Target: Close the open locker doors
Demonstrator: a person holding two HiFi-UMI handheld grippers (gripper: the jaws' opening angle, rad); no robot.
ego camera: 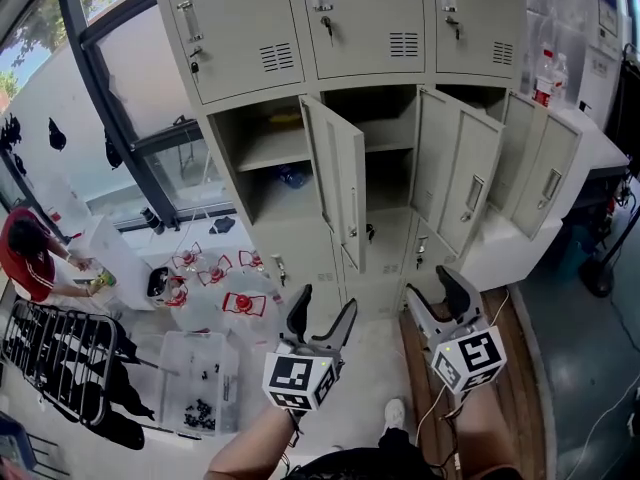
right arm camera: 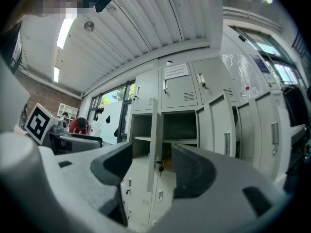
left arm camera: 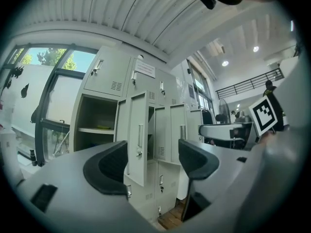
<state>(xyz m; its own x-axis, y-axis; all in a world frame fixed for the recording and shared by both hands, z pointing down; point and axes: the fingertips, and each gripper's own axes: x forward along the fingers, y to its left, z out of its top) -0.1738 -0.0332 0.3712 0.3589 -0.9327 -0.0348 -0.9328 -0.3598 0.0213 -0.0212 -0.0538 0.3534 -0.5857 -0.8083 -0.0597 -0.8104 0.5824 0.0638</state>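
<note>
Head view looked down on a grey locker unit (ego camera: 300,28) whose top row of doors was shut. In the row below, three doors stood open: the left door (ego camera: 335,178) swung out towards the camera, the middle door (ego camera: 460,173) beside it, and the right door (ego camera: 540,173) at the unit's right end. The compartment behind the left door had a shelf with something yellow on it.

The left tongs (ego camera: 323,306) and the right tongs (ego camera: 432,286) were held low in front of the lockers, side by side and apart from each other, neither touching a door.

In the left gripper view the tongs stood wide with nothing gripped; the left door showed in the gap, well beyond them. In the right gripper view the tongs were likewise wide and empty, and the edge of that same door showed between them in the distance.

On the floor to the left lay red and white items (ego camera: 243,303), a clear bin (ego camera: 195,383) and a black rack (ego camera: 60,353). A person in red (ego camera: 30,253) bent over a bench at the far left.
</note>
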